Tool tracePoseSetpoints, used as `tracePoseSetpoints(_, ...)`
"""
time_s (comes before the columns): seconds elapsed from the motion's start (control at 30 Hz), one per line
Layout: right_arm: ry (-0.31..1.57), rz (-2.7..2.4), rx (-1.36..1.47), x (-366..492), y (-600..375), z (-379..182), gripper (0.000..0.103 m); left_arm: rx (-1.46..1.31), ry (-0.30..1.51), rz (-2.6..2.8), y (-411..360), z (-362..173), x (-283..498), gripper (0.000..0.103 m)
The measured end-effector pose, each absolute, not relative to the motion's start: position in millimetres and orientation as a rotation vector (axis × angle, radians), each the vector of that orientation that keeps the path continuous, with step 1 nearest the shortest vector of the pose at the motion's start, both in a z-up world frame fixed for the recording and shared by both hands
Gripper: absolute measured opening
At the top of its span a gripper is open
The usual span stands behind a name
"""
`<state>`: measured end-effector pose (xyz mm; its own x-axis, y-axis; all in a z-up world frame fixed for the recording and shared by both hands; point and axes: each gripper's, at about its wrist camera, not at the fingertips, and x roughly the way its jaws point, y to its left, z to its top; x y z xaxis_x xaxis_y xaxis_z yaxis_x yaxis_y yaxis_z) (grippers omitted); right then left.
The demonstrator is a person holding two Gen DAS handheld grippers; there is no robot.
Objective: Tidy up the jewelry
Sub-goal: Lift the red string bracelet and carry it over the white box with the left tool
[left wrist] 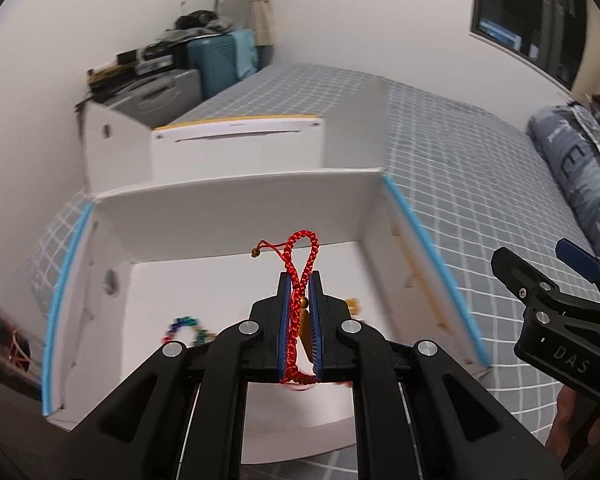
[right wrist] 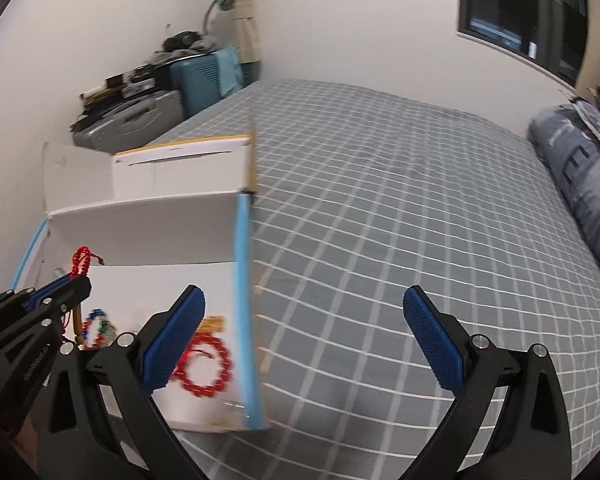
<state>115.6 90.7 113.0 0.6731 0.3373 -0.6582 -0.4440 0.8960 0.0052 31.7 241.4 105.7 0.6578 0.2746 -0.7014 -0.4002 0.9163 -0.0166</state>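
Note:
My left gripper (left wrist: 300,280) is shut on a red braided cord bracelet (left wrist: 301,258), whose loop sticks up past the fingertips; it hangs over the open white box (left wrist: 236,204). The same bracelet (right wrist: 81,261) and left gripper (right wrist: 74,280) show at the left in the right wrist view. Inside the box lie a multicoloured bead bracelet (left wrist: 186,326), a red bead bracelet (right wrist: 206,366) and a small gold piece (right wrist: 213,324). My right gripper (right wrist: 304,312) is open and empty, over the box's blue-edged right wall (right wrist: 245,300) and the bed.
The box sits on a bed with a grey checked sheet (right wrist: 400,220). A second white box with a yellow edge (left wrist: 240,136) stands behind it. A folded blue quilt (right wrist: 580,176) lies at the right. Cases and clutter (right wrist: 160,92) stand by the far wall.

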Motion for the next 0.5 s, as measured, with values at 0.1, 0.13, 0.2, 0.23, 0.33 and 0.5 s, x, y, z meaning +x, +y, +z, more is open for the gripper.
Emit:
tracePoseSetpoints(0.1,0.713,0.482,-0.159,110.0,112.4,112.4,0.095,-0.183,0.766,0.431,261.2,102.2,21.6,0.008)
tracePoseSetpoints(0.13,0.716,0.501,-0.161,107.8,121.4,111.9,0.095,-0.186,0.771,0.444,267.2,100.1,18.7,0.008)
tracePoseSetpoints(0.2,0.72,0.526,-0.16,104.0,136.7,110.6,0.095,-0.2,0.783,0.466,280.8,95.0,14.6,0.008)
tracePoseSetpoints(0.23,0.724,0.534,-0.166,102.3,145.8,109.1,0.095,-0.203,0.79,0.479,287.6,91.9,12.5,0.009)
tracePoseSetpoints(0.33,0.748,0.553,-0.212,97.7,171.0,100.0,0.095,-0.222,0.809,0.505,305.9,84.9,7.8,0.009)
tracePoseSetpoints(0.5,0.798,0.541,-0.299,97.3,204.2,76.0,0.095,-0.234,0.83,0.537,328.7,76.2,1.7,0.009)
